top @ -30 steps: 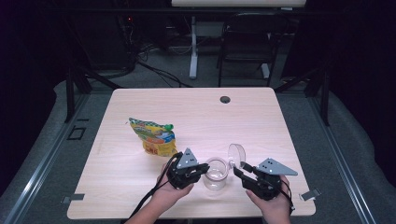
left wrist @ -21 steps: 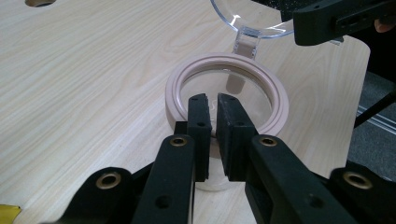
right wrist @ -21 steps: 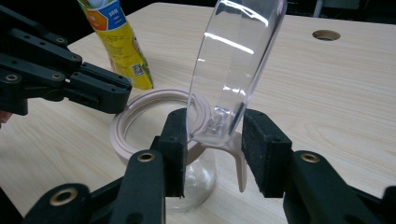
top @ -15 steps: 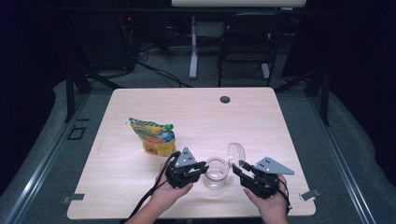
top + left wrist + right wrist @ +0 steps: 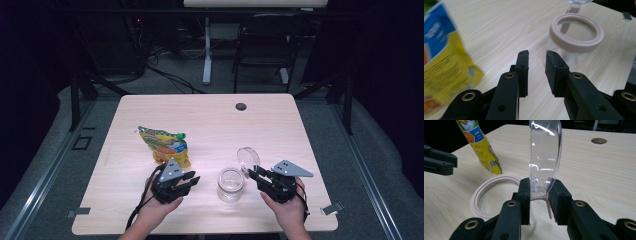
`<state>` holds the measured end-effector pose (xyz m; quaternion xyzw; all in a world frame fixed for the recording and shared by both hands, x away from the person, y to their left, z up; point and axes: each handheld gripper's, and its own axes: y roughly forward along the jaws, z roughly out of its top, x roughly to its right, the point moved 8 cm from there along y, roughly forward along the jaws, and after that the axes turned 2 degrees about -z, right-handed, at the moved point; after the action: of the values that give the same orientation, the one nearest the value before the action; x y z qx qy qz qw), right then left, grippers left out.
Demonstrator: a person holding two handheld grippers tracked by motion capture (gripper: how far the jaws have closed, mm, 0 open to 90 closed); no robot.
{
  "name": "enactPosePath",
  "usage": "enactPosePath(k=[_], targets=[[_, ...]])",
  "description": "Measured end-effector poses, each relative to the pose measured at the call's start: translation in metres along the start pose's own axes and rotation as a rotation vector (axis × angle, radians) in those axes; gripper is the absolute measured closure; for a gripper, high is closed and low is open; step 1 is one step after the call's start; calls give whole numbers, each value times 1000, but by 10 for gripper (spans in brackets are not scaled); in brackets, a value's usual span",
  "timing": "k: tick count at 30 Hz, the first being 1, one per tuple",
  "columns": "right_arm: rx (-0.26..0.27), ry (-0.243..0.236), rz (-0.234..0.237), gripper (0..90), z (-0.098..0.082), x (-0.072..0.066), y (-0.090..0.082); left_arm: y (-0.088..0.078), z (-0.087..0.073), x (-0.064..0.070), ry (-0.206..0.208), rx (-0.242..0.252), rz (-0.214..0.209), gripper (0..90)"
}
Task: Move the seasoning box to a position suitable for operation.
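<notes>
A clear glass jar point(image 5: 231, 182) with a pinkish seal ring point(image 5: 576, 33) stands near the table's front edge. Its hinged clear lid point(image 5: 248, 159) stands upright point(image 5: 545, 152). My right gripper point(image 5: 252, 172) comes at it from the right; its jaws have just been closing and its pads point(image 5: 525, 192) press both sides of the lid's lower edge. My left gripper point(image 5: 192, 180) sits left of the jar, apart from it. Its jaws point(image 5: 536, 57) have just been opening and stand open with nothing between them. A yellow snack bag point(image 5: 165, 145) lies behind the left gripper.
The light wooden table point(image 5: 210, 120) has a round cable hole point(image 5: 241, 106) near its far edge. A small clip point(image 5: 331, 208) sticks out at the front right corner. A dark chair point(image 5: 265, 45) and cables are on the floor beyond the table.
My left gripper has pulled left away from the jar, and its jaws have spread. The right gripper has stayed at the lid and its jaws have narrowed onto it.
</notes>
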<state>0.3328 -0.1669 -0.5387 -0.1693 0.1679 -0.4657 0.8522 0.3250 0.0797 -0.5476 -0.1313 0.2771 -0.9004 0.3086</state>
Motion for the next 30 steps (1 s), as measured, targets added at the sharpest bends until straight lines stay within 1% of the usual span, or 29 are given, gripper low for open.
enactPosePath(k=[5,7,8,12,15,18,20,22,25,26,27,28,30], targets=[[4,7,13,728,5,3,7,-16,-15,-17,-31,4,43,709],[9,15,24,730,7,4,11,-22,-20,-22,-48,9,56,707],[9,17,32,730,7,4,12,-24,-22,-25,-50,9,65,703],[16,27,48,722,9,7,16,-31,-30,-35,-74,17,85,681],[19,44,53,680,8,9,17,-34,-34,-42,-97,23,89,672],[15,58,56,663,6,11,17,-37,-37,-51,-117,36,108,639],[9,51,59,659,4,12,16,-39,-38,-56,-116,36,119,616],[14,57,58,652,3,11,15,-41,-40,-62,-122,33,126,595],[4,36,56,642,0,10,12,-43,-41,-71,-137,35,127,565],[4,36,56,642,0,10,12,-43,-41,-71,-137,35,127,559],[12,37,63,630,-1,10,9,-44,-41,-76,-157,44,121,554],[13,36,59,625,-1,10,8,-44,-40,-78,-169,48,116,553],[15,21,54,607,-3,11,5,-46,-37,-84,-169,48,121,545]])
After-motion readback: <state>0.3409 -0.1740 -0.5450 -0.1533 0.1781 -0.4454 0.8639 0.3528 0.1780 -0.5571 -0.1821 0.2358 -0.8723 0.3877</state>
